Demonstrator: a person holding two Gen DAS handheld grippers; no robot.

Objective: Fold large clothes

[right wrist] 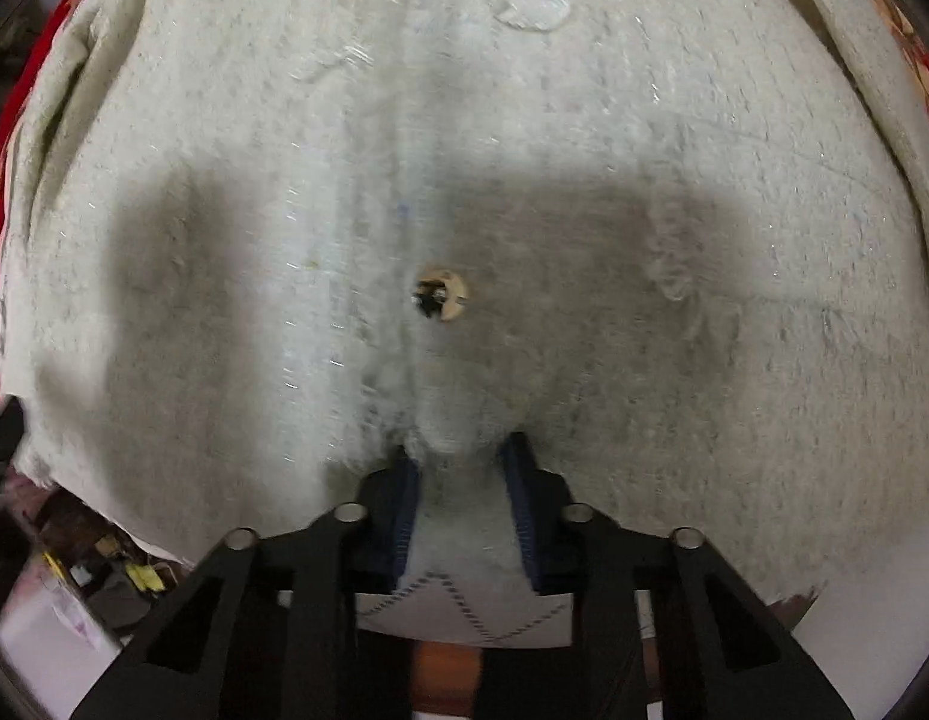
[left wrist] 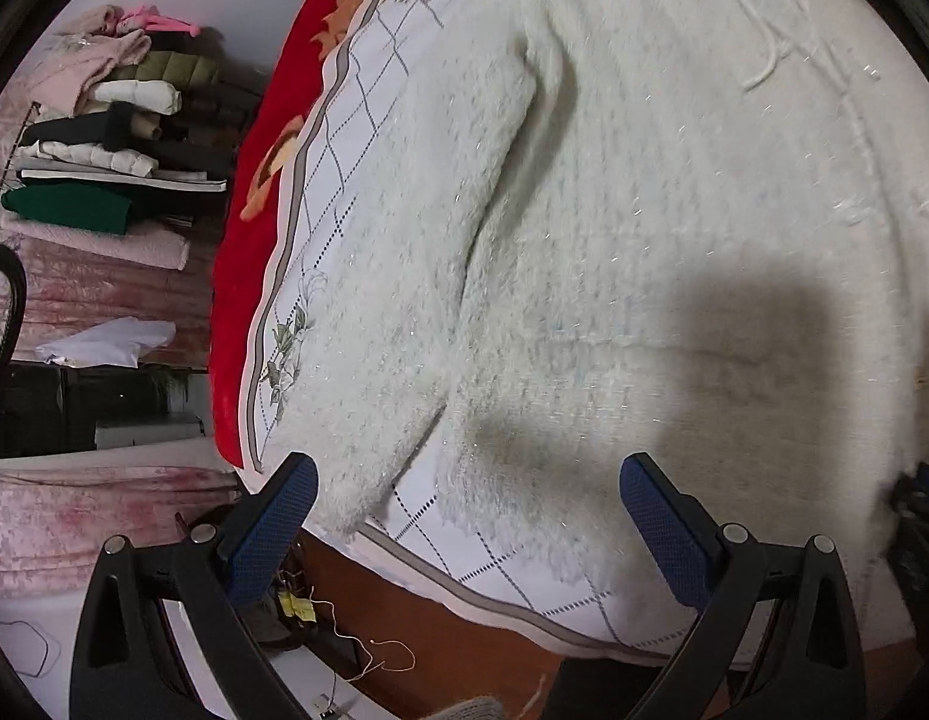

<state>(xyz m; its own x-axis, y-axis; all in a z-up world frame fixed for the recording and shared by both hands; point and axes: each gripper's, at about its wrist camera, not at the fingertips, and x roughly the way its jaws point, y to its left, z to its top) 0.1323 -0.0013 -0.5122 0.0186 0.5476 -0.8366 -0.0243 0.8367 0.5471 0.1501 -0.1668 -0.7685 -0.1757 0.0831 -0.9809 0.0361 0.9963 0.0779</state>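
A large fluffy white cardigan point(left wrist: 644, 210) lies spread flat on a white checked bedsheet point(left wrist: 368, 138). Its sleeve point(left wrist: 404, 324) runs down the left side toward the bed's edge. My left gripper point(left wrist: 464, 480) is open and hovers just above the cardigan's lower hem and sleeve cuff. In the right wrist view the cardigan point(right wrist: 584, 180) fills the frame, with a beige button point(right wrist: 443, 299) at the middle. My right gripper point(right wrist: 461, 456) is shut on a pinched fold of the cardigan's hem at the front placket.
A red blanket point(left wrist: 254, 240) lies under the sheet along the bed's left side. A stack of folded clothes point(left wrist: 104, 138) sits on a pink-covered surface at the left. A white cloth point(left wrist: 110, 345) lies below the stack. The brown bed frame point(left wrist: 440, 648) and small clutter are below.
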